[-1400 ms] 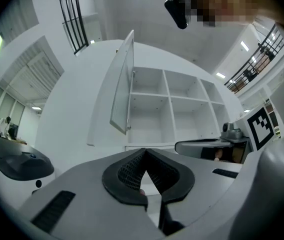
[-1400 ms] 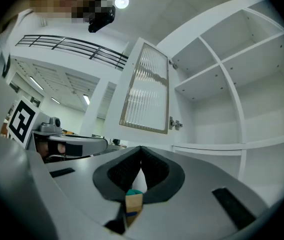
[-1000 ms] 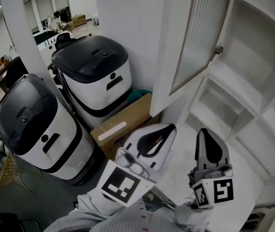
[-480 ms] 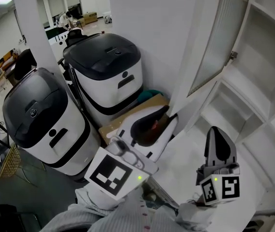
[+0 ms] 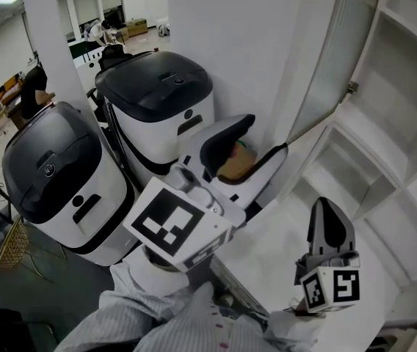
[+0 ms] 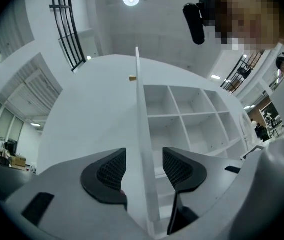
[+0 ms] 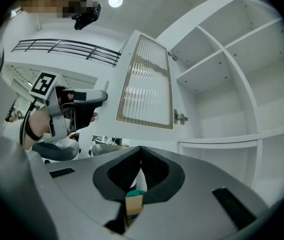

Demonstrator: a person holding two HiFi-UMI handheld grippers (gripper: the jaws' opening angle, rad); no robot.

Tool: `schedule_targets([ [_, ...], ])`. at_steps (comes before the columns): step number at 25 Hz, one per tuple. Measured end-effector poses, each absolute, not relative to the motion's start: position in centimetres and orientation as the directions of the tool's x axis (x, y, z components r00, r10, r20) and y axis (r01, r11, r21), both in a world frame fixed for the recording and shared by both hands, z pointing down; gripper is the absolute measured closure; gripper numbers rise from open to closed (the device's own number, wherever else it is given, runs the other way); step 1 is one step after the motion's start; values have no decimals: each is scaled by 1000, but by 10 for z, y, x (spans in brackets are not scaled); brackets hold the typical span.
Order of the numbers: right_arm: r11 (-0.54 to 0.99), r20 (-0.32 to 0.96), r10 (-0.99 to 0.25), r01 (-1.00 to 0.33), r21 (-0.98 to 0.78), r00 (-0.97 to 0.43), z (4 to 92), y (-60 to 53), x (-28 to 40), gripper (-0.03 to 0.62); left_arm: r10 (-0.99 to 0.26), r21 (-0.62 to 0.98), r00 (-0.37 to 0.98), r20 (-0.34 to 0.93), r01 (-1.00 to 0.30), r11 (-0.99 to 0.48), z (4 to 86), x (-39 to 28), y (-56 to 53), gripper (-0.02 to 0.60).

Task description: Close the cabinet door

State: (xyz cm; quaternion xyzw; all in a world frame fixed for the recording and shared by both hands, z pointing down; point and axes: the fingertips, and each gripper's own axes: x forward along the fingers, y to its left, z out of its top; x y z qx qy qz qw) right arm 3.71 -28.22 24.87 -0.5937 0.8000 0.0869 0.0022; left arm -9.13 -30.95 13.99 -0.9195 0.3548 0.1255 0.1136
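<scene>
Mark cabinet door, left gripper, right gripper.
cabinet door (image 5: 333,57), head view, ribbed glass panel.
left gripper (image 6: 144,159), left gripper view, midway between jaws that have just been opening, door edge between them.
right gripper (image 5: 328,207), head view, closed fingertips.

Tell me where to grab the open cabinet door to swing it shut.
Take the cabinet door by its free vertical edge, opposite the hinge. Come in edge-on so the tool straddles the thin flat panel. That edge, being farthest from the hinge, probably gives the most leverage.

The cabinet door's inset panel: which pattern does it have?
Fine vertical ribs run down the panel; they show best in the right gripper view.
</scene>
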Motion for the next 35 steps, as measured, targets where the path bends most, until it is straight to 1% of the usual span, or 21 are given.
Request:
schedule_targets([
  [4, 287, -95, -949, -947, 142, -302, 251, -283, 32, 582, -602, -133, 735, -313, -661, -738, 128, -84, -319, 348],
  [13, 288, -84, -950, -948, 138, -300, 255, -286, 23, 582, -585, -172, 758, -289, -642, -748, 121, -76, -335, 351],
  [17, 275, -85, -953, -949, 155, -291, 251, -287, 22, 582, -560, -170, 776, -292, -618, -768, 123, -71, -334, 387],
  [22, 260, -95, -956, -954, 153, -276, 249, -289, 20, 582, -533, -181, 796, -287, -591, -786, 123, -66, -329, 483],
  [27, 232, -86, -965, -960, 154, -247, 252, -290, 21, 582, -506, -170, 816, -281, -561, -810, 124, -65, -329, 483],
  [35, 185, -55, -979, -970, 156, -196, 260, -292, 21, 582, -495, -155, 817, -297, -553, -819, 120, -63, -327, 483],
])
